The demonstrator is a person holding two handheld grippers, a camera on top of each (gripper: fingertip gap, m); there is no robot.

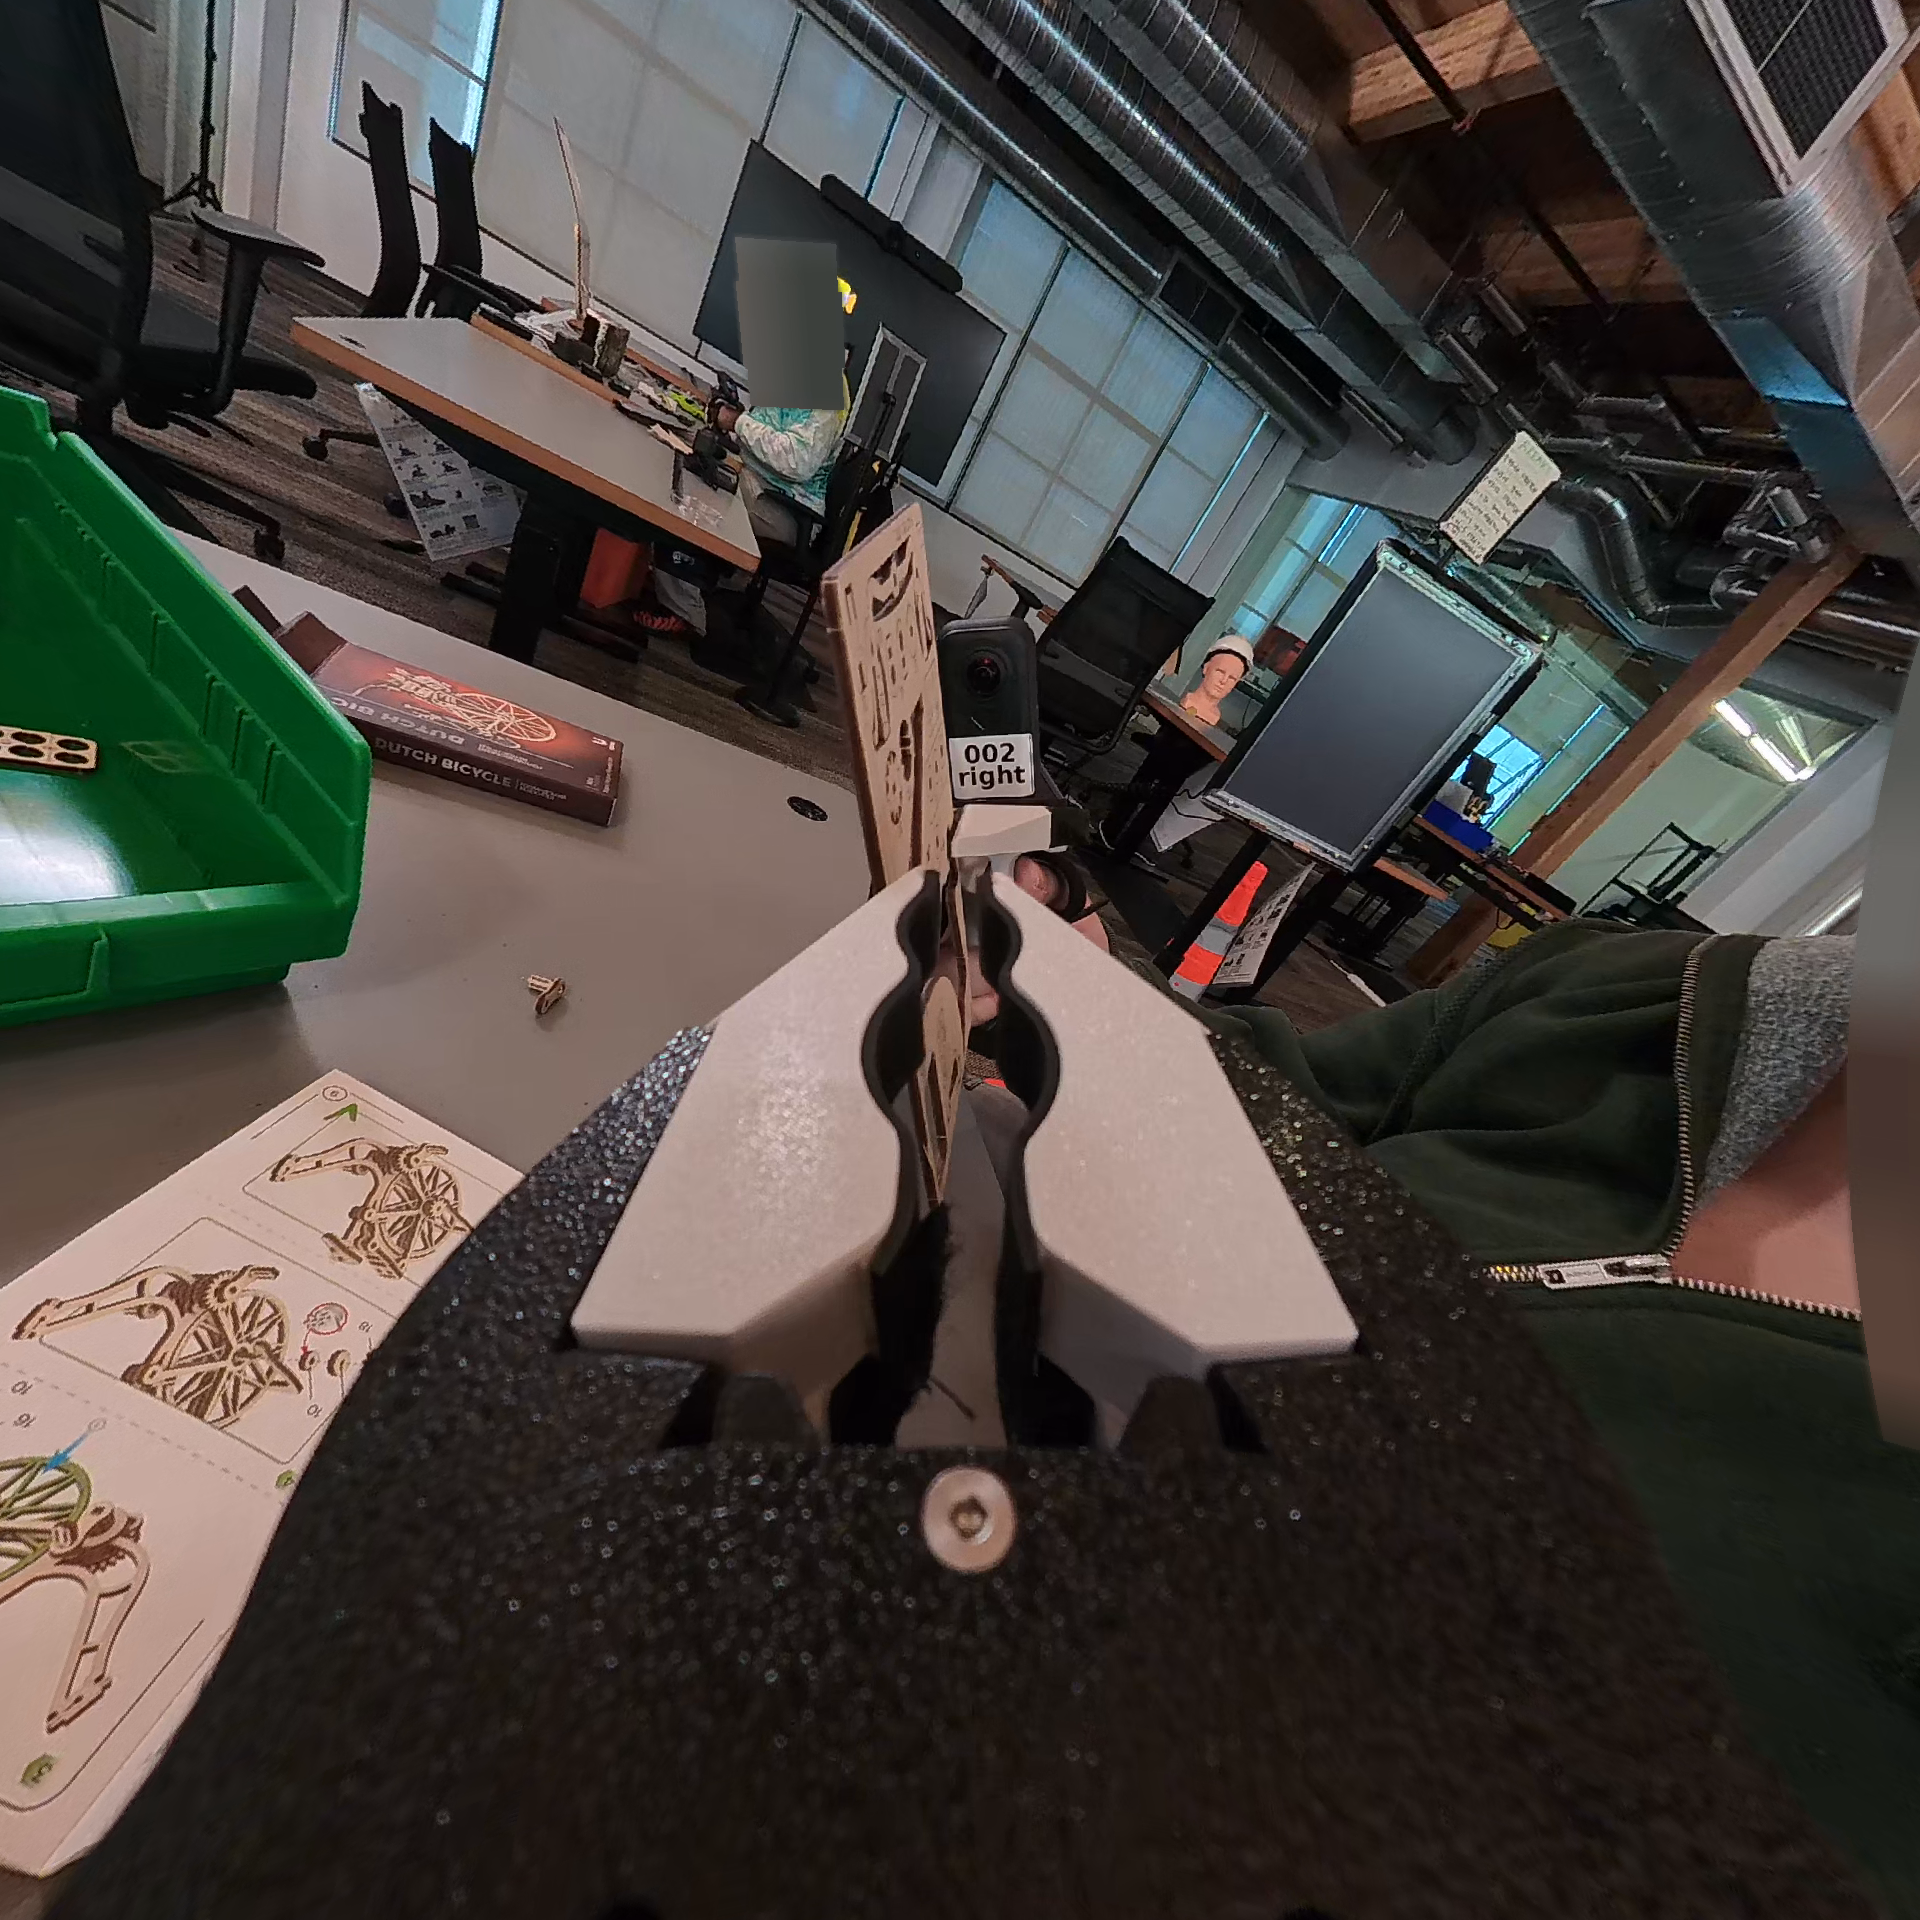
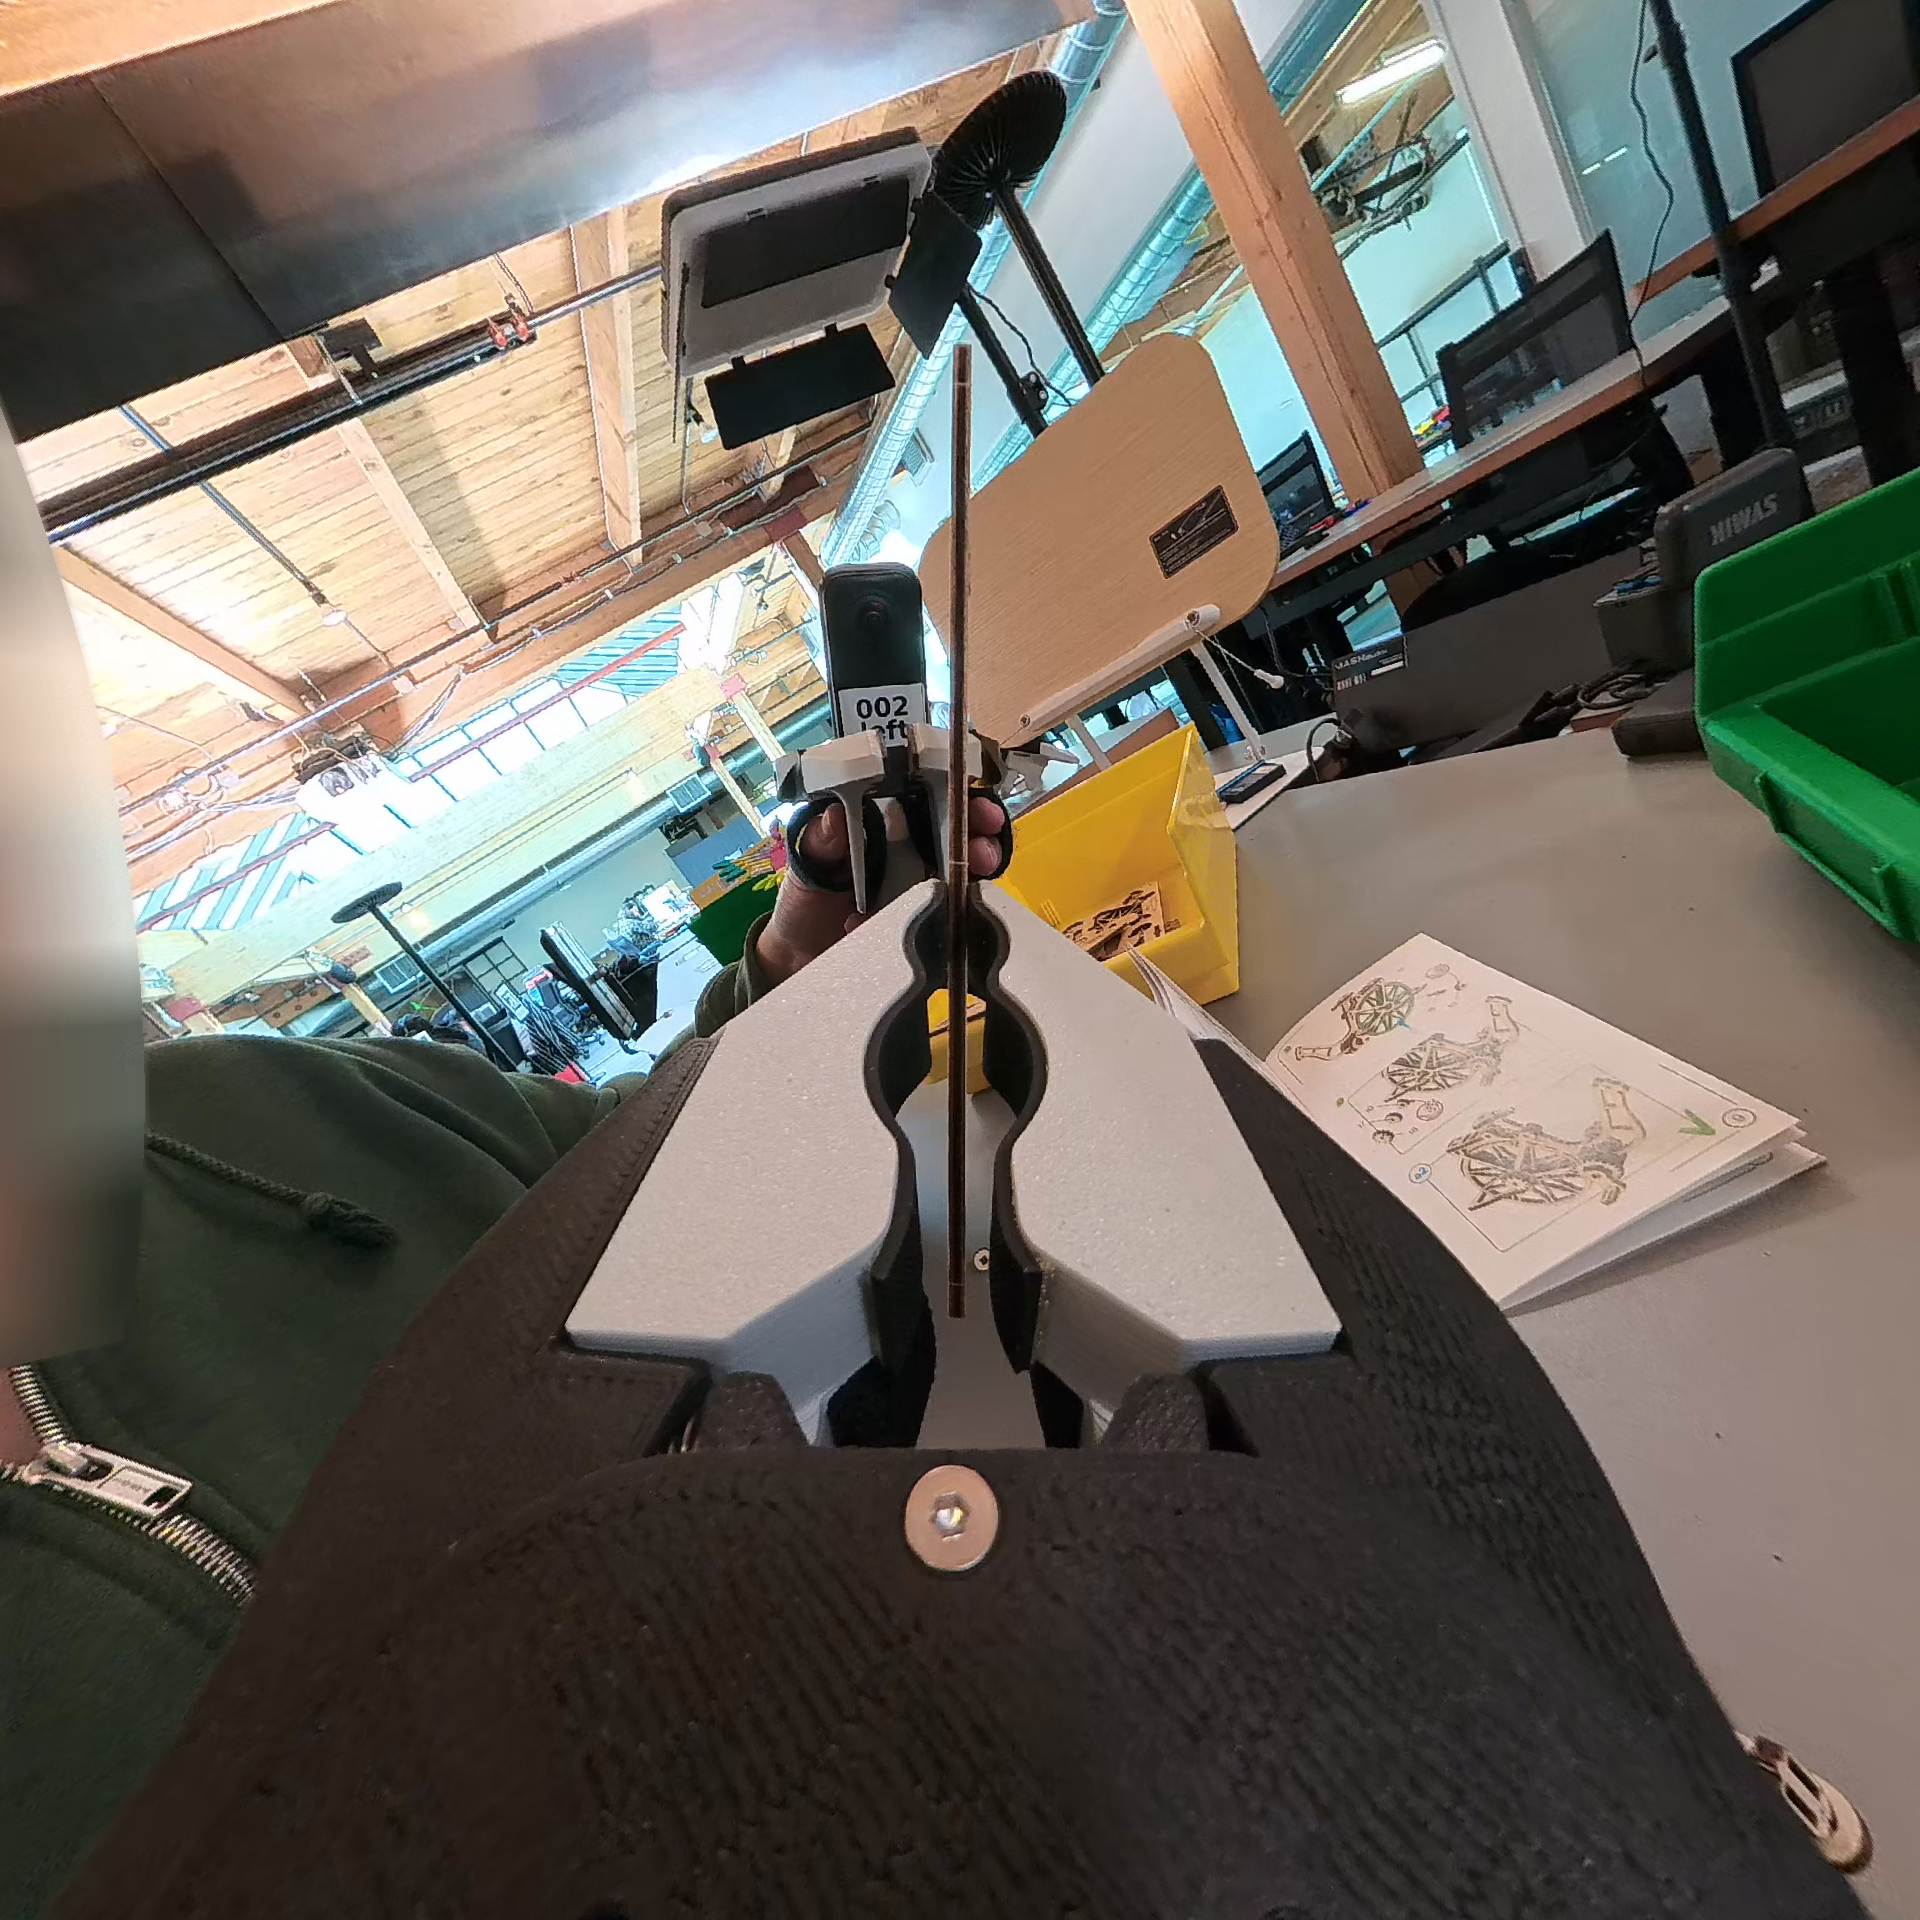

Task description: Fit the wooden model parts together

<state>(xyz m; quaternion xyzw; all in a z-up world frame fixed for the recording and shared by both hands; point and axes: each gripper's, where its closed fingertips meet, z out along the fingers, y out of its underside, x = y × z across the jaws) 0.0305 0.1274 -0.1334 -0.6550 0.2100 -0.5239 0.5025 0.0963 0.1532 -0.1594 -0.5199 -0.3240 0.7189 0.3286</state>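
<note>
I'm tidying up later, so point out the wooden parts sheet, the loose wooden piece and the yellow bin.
wooden parts sheet (image 1: 883, 707), left wrist view, its cut-out face.
loose wooden piece (image 1: 547, 992), left wrist view, its middle.
yellow bin (image 2: 1143, 831), right wrist view, its outer wall.

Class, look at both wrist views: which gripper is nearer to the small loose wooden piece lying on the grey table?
Left, probably. The loose wooden piece lies just beyond the left gripper, off to one side. The right gripper faces it, farther off; its own view doesn't show the piece.
</note>
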